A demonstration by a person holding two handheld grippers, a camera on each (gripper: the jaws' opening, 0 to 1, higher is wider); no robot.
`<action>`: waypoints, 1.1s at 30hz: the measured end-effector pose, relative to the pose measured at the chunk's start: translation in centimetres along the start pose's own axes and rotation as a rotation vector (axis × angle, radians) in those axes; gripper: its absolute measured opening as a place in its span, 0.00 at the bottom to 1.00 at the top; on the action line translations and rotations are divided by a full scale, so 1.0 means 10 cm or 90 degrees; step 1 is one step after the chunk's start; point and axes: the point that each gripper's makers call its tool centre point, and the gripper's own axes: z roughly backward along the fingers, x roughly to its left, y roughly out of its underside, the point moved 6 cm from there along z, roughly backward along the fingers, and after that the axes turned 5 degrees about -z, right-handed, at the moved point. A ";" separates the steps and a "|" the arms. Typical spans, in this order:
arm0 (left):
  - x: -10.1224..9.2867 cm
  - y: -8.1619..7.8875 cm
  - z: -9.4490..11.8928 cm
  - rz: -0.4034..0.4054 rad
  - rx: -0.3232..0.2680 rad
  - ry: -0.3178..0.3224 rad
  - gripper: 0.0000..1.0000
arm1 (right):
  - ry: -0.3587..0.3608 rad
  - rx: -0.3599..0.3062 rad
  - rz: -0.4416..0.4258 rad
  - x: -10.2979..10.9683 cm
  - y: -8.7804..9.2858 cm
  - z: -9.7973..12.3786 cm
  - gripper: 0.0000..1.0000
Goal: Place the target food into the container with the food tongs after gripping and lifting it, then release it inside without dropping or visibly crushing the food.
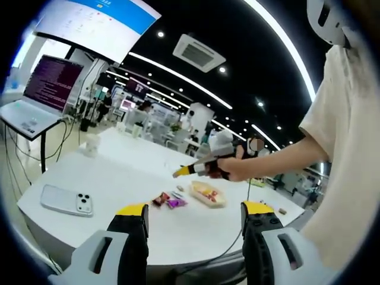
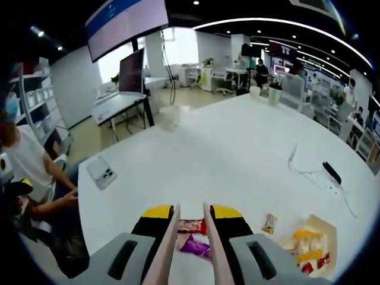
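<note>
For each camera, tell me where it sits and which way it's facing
Left gripper view: rides the left tongs, held back from the round white table, facing across it; the person's hand and the right tongs show.
Right gripper view: rides the right tongs, above the table, looking along it.
Shared: grey smartphone, shallow beige food tray, purple wrapped snack.

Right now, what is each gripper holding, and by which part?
Right gripper clamps the food tongs along their two arms, tips pointing forward. Left gripper is open, holding nothing.
</note>
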 end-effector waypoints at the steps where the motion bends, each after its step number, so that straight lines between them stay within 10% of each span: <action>1: -0.01 0.01 0.00 0.001 0.001 0.000 0.63 | -0.001 0.001 0.001 0.01 0.00 -0.01 0.23; 33: 0.04 0.12 0.06 0.020 0.019 -0.021 0.63 | -0.019 0.017 -0.002 0.04 0.10 -0.24 0.23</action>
